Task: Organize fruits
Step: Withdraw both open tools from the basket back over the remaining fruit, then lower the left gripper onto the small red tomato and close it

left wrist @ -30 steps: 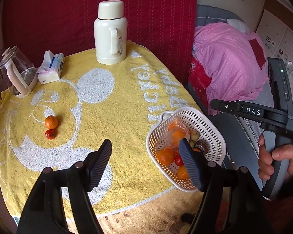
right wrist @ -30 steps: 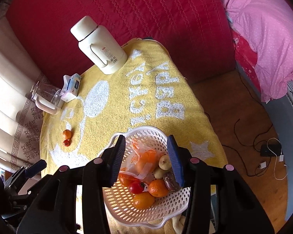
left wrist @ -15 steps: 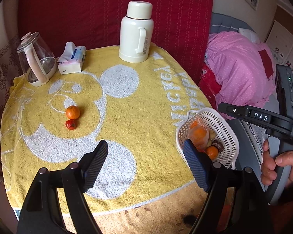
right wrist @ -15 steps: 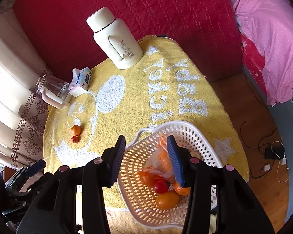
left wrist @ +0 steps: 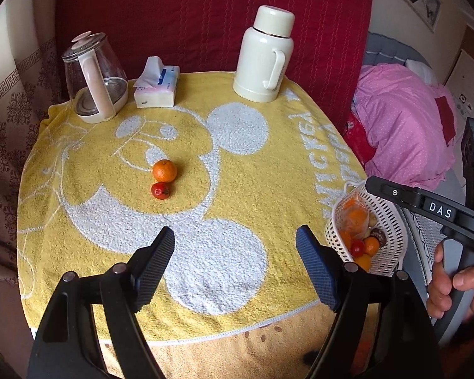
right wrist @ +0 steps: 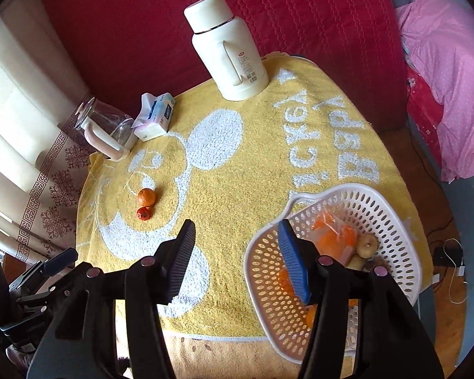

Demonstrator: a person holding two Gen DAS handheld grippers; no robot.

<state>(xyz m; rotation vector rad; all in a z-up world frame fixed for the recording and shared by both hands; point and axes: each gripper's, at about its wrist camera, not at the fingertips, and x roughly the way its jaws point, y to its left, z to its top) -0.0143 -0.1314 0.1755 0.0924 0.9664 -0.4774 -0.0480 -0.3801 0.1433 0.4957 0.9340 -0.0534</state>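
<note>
A white basket (right wrist: 391, 221) is seen at the right edge of the surface (left wrist: 252, 189), which is covered by a yellow towel. Oranges, a small red fruit, a pale fruit and a clear bag of orange pieces are held in the basket. Well to the left of the basket, out on the towel, an orange (left wrist: 164, 171) is lying with a small red fruit (left wrist: 160, 190) touching its near side. Far behind the basket, at the back of the surface, a cream flask (left wrist: 264, 53) stands upright; a tissue pack (left wrist: 156, 87) and a glass kettle (left wrist: 93, 77) are set further left.

The left gripper (left wrist: 235, 257) is held left of the basket with its jaws wide apart and nothing between them. The right gripper (right wrist: 235, 254) is held over the basket's left rim; its jaws have just been opening, nothing is clamped, and only towel is seen between them.
</note>
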